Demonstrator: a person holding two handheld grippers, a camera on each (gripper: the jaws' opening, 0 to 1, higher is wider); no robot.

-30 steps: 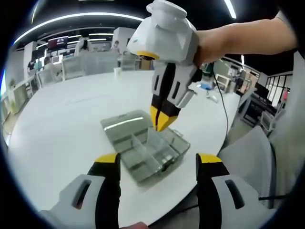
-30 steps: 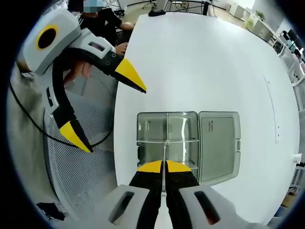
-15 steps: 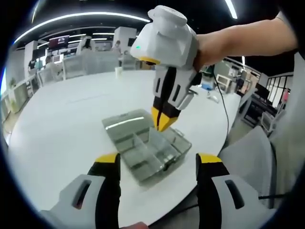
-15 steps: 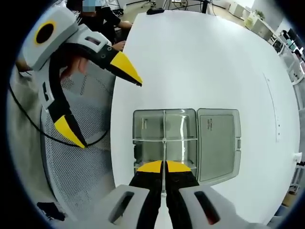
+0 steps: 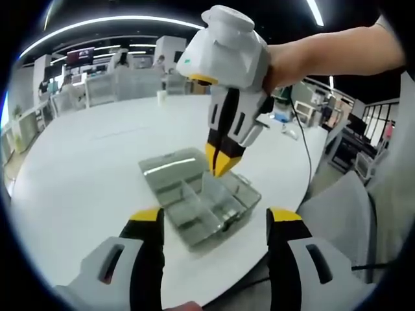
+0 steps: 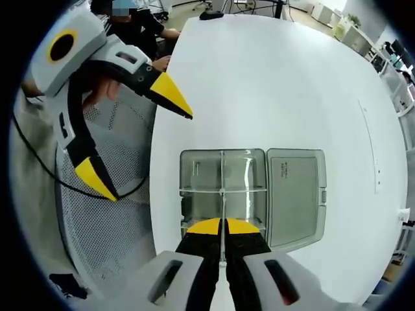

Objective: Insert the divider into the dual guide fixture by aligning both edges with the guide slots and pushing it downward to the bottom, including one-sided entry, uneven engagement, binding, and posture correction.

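A clear grey plastic compartment box (image 5: 198, 201) (image 6: 224, 191) lies open near the table's edge, its lid (image 6: 295, 194) folded flat beside it. My right gripper (image 6: 222, 227) is shut on a thin clear divider (image 6: 222, 197), which stands on edge over the box's middle along the centre line. In the left gripper view the right gripper (image 5: 219, 163) points down into the box with the divider (image 5: 213, 184) below its tips. My left gripper (image 5: 214, 217) is open, held short of the box, with nothing between its fingers; it also shows as the left gripper (image 6: 133, 139) off the table's edge.
The box rests on a large round white table (image 5: 84, 162) (image 6: 272, 84). A mesh chair (image 6: 110, 214) stands beside the table edge. A person's arm (image 5: 331, 55) holds the right gripper. Desks and screens fill the room behind.
The right gripper with the divider has shifted slightly over the box, the divider now lined with the centre. The left gripper has hardly moved.
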